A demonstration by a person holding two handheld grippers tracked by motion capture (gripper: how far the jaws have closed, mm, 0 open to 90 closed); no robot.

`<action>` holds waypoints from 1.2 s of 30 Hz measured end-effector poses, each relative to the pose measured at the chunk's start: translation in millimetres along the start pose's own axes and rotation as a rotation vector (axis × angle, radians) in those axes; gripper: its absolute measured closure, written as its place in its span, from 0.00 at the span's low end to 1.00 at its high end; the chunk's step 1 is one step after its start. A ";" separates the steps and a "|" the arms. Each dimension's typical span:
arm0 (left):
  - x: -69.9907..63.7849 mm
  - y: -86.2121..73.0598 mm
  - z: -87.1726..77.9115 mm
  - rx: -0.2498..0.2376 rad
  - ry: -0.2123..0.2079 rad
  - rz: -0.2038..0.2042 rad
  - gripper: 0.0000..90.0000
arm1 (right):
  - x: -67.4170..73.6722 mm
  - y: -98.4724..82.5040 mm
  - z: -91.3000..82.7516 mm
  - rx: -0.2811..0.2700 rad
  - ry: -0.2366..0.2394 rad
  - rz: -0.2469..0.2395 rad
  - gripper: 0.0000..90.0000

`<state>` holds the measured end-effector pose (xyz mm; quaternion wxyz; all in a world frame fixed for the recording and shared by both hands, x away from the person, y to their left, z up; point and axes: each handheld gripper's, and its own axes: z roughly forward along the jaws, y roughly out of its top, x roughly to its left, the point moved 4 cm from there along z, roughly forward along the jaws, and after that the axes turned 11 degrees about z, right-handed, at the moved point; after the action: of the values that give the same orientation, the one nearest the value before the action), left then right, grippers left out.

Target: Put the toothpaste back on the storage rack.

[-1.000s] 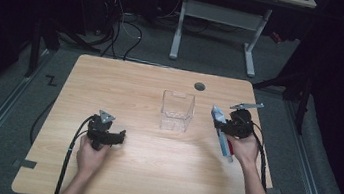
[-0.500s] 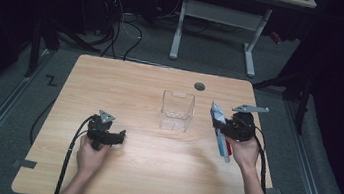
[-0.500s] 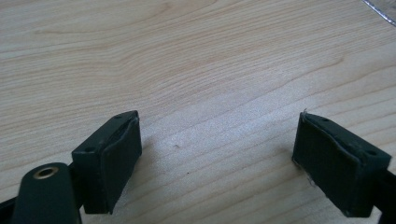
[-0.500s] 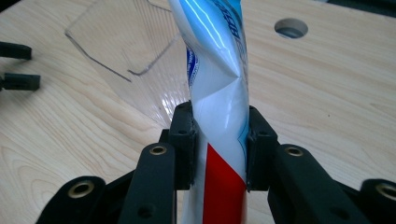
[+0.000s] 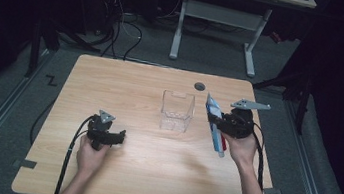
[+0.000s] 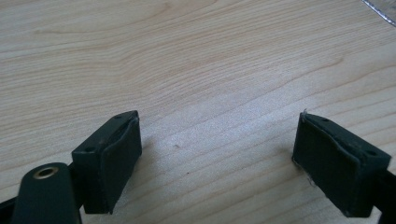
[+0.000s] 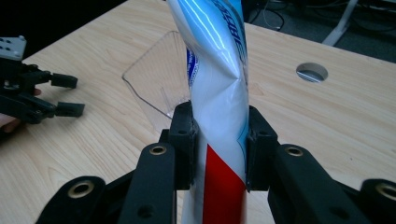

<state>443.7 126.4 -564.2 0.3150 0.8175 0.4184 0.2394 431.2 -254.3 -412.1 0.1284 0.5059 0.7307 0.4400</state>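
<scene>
My right gripper [image 5: 218, 125] is shut on a white, blue and red toothpaste tube [image 5: 215, 124], held off the table just right of the clear plastic cup [image 5: 176, 111]. In the right gripper view the tube [image 7: 219, 93] stands between the pads, squeezed at its middle, and my right gripper [image 7: 219, 147] points toward the cup [image 7: 159, 84]. My left gripper [image 5: 119, 138] rests low at the table's front left, open and holding nothing. In the left gripper view its fingertips [image 6: 109, 163] stand wide apart over bare wood, left gripper [image 6: 229, 163].
The wooden table [image 5: 126, 86] has a round cable hole [image 5: 199, 86] behind the cup. A second desk's white legs [image 5: 252, 47] stand on the floor beyond. Cables trail from both grippers toward the front edge.
My right gripper has risen with the toothpaste tube and shifted slightly toward the cup. The left gripper has stayed where it was.
</scene>
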 end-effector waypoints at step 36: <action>-0.1 -0.1 -0.1 0.001 0.000 0.001 0.17 | 42.7 56.4 28.5 -0.095 0.088 -0.049 0.78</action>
<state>443.5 126.4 -564.2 0.3146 0.8179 0.4179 0.2395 465.1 -197.6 -374.0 0.1308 0.4614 0.7263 0.4925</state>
